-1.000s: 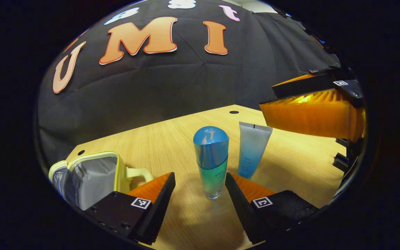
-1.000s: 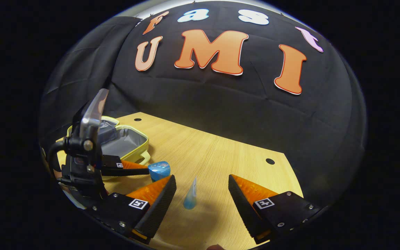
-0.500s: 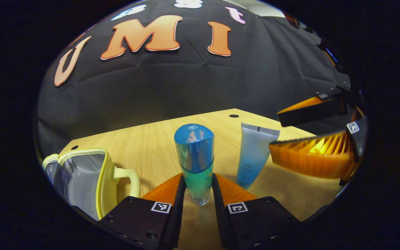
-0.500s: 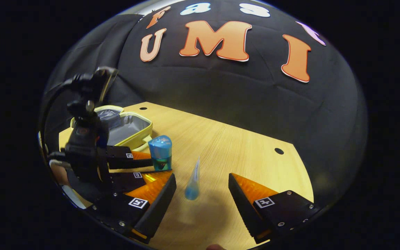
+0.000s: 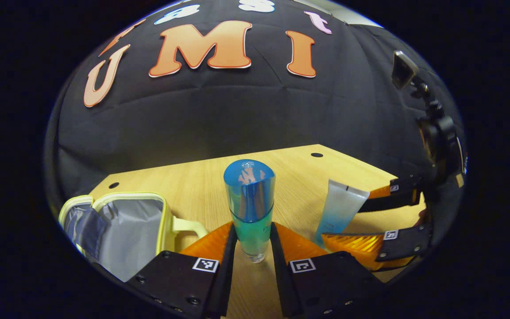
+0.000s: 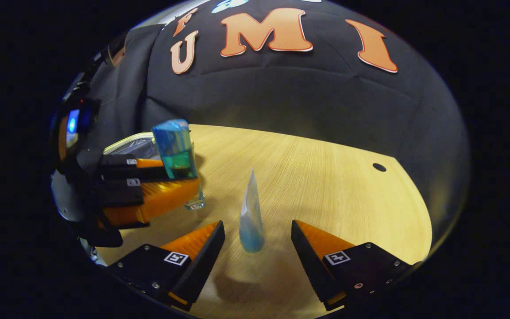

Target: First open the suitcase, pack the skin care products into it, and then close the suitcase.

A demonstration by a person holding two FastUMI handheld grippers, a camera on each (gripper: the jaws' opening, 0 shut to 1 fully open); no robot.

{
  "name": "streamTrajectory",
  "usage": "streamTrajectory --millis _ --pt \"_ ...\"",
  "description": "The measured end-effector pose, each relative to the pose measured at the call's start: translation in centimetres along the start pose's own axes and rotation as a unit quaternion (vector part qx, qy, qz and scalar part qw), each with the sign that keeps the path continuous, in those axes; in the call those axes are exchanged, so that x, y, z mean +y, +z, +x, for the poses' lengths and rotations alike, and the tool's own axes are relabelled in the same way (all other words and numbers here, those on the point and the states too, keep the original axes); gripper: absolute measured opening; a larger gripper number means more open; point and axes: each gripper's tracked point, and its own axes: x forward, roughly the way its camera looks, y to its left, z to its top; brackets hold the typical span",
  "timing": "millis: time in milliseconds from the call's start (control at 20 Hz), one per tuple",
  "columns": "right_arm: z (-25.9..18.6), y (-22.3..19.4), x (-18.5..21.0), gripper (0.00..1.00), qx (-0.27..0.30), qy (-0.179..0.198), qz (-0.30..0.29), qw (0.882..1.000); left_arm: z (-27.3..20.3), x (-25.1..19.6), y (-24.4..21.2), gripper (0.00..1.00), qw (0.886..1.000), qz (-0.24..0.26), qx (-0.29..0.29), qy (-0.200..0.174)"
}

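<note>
Left hand-held gripper [image 5: 253, 241] clamped on the lower body of the upright blue-capped bottle [image 5: 250, 204], near the open suitcase [image 5: 117, 226]. Right hand-held gripper [image 6: 257, 241] wide open around the standing tube [image 6: 250, 212] on the worktop [image 6: 326, 168], not touching. Bottle looks rigid, smooth, probably slippery; tube soft, so pinch mid-body gently.

I am working in a staged recording booth, not a lived-in home. A black cloth wall [image 5: 219, 115] hangs in creases close behind my pale wood-grain table [image 6: 326, 177], which has small round cable holes [image 6: 379, 167] like an office desk. Square coded marker tags [image 5: 205, 264] sit on the tool bodies, pointing to a lab-style data collection setup.
</note>
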Motion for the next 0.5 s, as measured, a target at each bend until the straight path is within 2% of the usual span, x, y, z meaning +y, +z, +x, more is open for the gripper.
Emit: streamTrajectory --millis 150,200,250,300,350,400,500 --pt "1.2 -1.4 -0.1 0.9 0.021 0.008 0.02 1.0 -1.5 1.1 1.7 0.44 1.0 0.005 0.004 0.019" --pt "1.5 -1.9 0.1 0.78 0.028 0.012 0.022 0.999 -2.0 1.5 2.1 0.44 1.0 0.006 0.006 0.026" --pt "1.7 -2.4 0.2 0.72 0.036 0.014 0.022 0.999 -2.6 2.0 2.3 0.44 0.999 0.008 0.009 0.034" --pt "2.0 -2.4 0.4 0.6 0.036 0.015 0.024 0.999 -3.2 2.5 2.5 0.44 0.999 0.011 0.013 0.041" --pt "1.7 -2.2 0.3 0.57 0.033 0.013 0.027 0.999 -3.8 3.1 2.8 0.44 0.998 0.014 0.018 0.05" --pt "1.9 -2.3 0.6 0.45 0.036 0.023 0.031 0.999 -4.5 3.6 2.9 0.44 0.998 0.014 0.023 0.058" --pt "1.5 -2.2 1.1 0.44 0.045 0.033 0.043 0.997 -5.9 4.9 3.6 0.44 0.997 0.009 0.027 0.077"
